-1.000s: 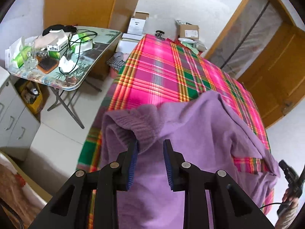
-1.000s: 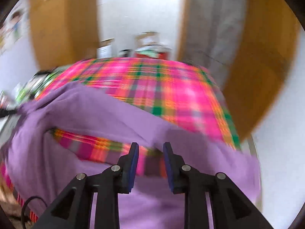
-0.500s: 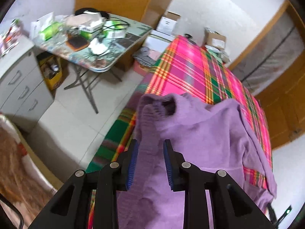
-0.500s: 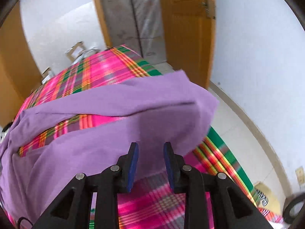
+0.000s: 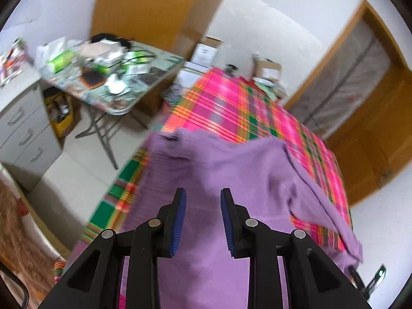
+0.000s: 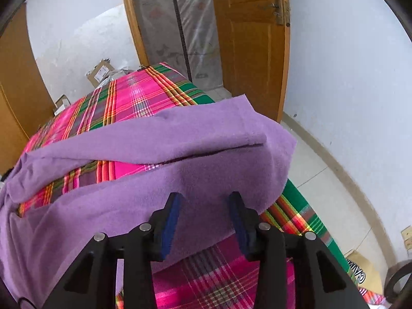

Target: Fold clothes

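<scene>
A purple sweater point(image 5: 226, 170) lies spread on the bed's pink plaid cover point(image 5: 231, 103), its ribbed collar toward the bed's left edge. My left gripper point(image 5: 202, 198) hovers open over the sweater's body, with nothing between its blue pads. In the right wrist view the sweater point(image 6: 159, 188) shows one sleeve point(image 6: 167, 134) folded across it, a strip of plaid cover point(image 6: 134, 97) visible between the sleeve and the body. My right gripper point(image 6: 204, 200) stands open just above the sweater's near right corner, holding nothing.
A cluttered folding table point(image 5: 110, 77) and a grey drawer cabinet point(image 5: 23, 128) stand left of the bed. Cardboard boxes point(image 6: 99, 73) sit past its far end. A wooden door point(image 6: 252, 38) and tiled floor point(image 6: 322, 180) are to the right.
The folded sleeve now rests on the sweater's body. The right gripper's jaws stand a little wider. The left gripper has drawn back over the body and tilted up, away from the collar.
</scene>
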